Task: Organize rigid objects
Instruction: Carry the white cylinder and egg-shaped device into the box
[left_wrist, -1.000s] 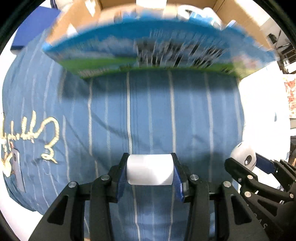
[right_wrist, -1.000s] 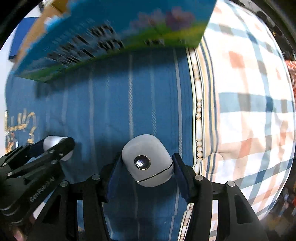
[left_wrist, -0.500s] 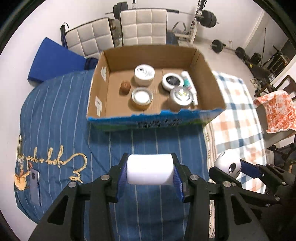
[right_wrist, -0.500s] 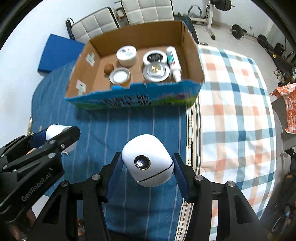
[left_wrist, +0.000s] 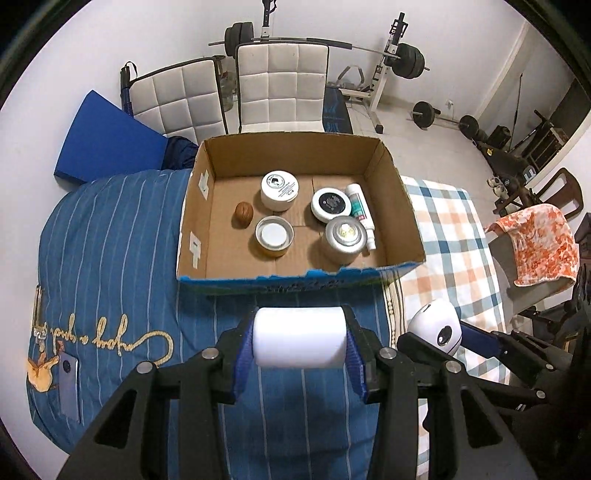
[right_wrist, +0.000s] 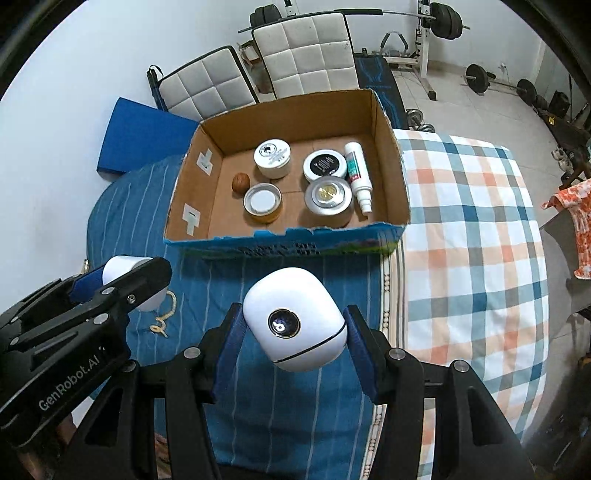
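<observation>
My left gripper (left_wrist: 300, 341) is shut on a white cylinder (left_wrist: 300, 336), held high above the blue striped bedcover. My right gripper (right_wrist: 294, 334) is shut on a white rounded case with a dark round logo (right_wrist: 294, 317), beside the left one. Ahead lies an open cardboard box (left_wrist: 207, 266) (right_wrist: 399, 184). Inside it are a walnut (left_wrist: 243, 212), a white jar (left_wrist: 279, 189), a brown open jar (left_wrist: 274, 235), a black-lidded tin (left_wrist: 331, 204), a silver tin (left_wrist: 345, 235) and a white spray bottle (left_wrist: 361, 212).
A phone (left_wrist: 68, 384) lies on the blue cover (left_wrist: 110, 258) at the left. A plaid sheet (right_wrist: 472, 236) covers the right of the bed. Two white padded chairs (left_wrist: 280, 92), a blue mat (left_wrist: 103, 144) and weight equipment stand behind the box.
Both grippers have risen and pulled back from the box with their objects. The view went from the box's front wall close up to its whole interior from above.
</observation>
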